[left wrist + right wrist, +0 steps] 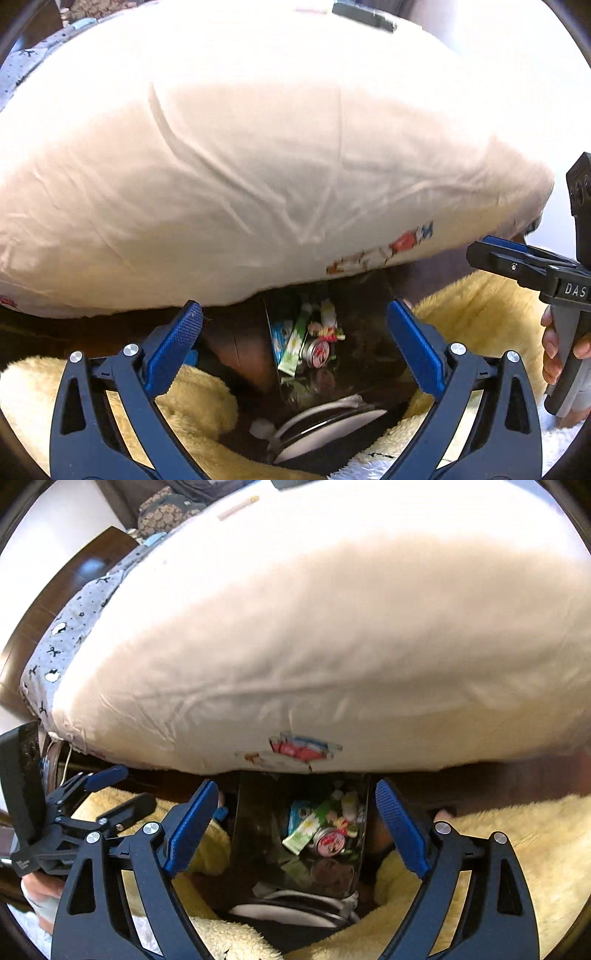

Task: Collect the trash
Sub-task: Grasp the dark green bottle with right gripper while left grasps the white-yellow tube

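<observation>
A dark, glossy trash bin [373, 343] [255, 834] stands open below both grippers, between a bed and yellow fleece. Inside lie a green-and-white wrapper [295, 341] [304, 830], a small round tin with a pink lid [318, 353] [331, 843], a blue packet [281, 332] [298, 814] and small colourful scraps [330, 323]. My left gripper [295, 345] is open and empty above the bin; it also shows at the left of the right wrist view [122, 788]. My right gripper [297, 825] is open and empty above the bin; it shows at the right edge of the left wrist view [480, 251].
A big cream pillow [240, 166] [332, 646] overhangs the bin's far side. Yellow fleece [491, 314] [517, 834] surrounds the bin. White headphones [325, 424] [288, 908] lie at its near edge. Patterned grey bedding [66, 642] and dark wood [74, 576] lie left.
</observation>
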A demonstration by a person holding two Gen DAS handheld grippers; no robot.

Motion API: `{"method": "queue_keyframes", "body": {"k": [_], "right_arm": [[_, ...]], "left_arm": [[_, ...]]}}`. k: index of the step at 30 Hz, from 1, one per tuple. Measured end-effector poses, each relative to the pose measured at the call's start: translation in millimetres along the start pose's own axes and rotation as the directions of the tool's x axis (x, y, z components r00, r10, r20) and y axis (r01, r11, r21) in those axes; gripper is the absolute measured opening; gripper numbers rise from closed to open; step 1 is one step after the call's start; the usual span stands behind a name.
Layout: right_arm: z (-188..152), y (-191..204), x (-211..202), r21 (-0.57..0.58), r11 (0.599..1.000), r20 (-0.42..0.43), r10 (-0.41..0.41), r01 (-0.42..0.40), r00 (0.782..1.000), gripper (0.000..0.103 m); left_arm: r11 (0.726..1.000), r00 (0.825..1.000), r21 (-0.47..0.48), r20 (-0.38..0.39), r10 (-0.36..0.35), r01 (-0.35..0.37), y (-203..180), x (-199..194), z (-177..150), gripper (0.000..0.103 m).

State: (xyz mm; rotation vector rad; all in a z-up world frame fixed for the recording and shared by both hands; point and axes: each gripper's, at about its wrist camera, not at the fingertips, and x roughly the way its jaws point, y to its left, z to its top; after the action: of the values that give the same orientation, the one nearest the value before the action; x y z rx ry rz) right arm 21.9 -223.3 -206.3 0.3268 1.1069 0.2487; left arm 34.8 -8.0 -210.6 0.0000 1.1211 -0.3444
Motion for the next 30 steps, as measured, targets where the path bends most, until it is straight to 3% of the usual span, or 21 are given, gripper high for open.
{"method": "queue_keyframes", "body": {"k": [6, 12, 15, 19, 21, 25, 30], "right_arm": [[34, 16, -34, -0.089, 0.994, 0.149, -0.055, 0.069, 0.987, 0.088], [94, 17, -40, -0.131, 0.974, 0.294, -0.138, 0.183, 0.946, 0.088], [129, 13, -32, -0.119, 0.973, 0.305, -0.154, 0.198, 0.940, 0.088], [175, 12, -14, -0.144, 0.948, 0.328, -0.223, 0.282, 0.918, 0.085], [193, 11, -4, -0.153, 0.947, 0.313, -0.225, 0.283, 0.923, 0.074], [236, 8, 19, -0.148, 0.955, 0.283, -0.209, 0.258, 0.936, 0.073], [280, 11, 42, -0.160, 0.949, 0.282, -0.221, 0.273, 0.934, 0.073]], "left_arm": [[1.000, 0.993, 0.002, 0.121, 0.014, -0.015, 2, -34, 34, 0.095], [0.996, 0.972, 0.001, 0.221, 0.081, -0.084, 7, -43, 83, 0.095], [0.994, 0.963, 0.018, 0.253, 0.098, -0.106, 9, -40, 112, 0.095], [0.991, 0.956, 0.039, 0.269, 0.114, -0.129, 9, -25, 147, 0.094], [0.989, 0.952, 0.048, 0.283, 0.118, -0.137, 8, -20, 169, 0.094], [0.991, 0.954, 0.055, 0.282, 0.099, -0.119, 7, -3, 206, 0.087], [0.992, 0.958, 0.079, 0.277, 0.074, -0.099, 0, 21, 245, 0.085]]}}
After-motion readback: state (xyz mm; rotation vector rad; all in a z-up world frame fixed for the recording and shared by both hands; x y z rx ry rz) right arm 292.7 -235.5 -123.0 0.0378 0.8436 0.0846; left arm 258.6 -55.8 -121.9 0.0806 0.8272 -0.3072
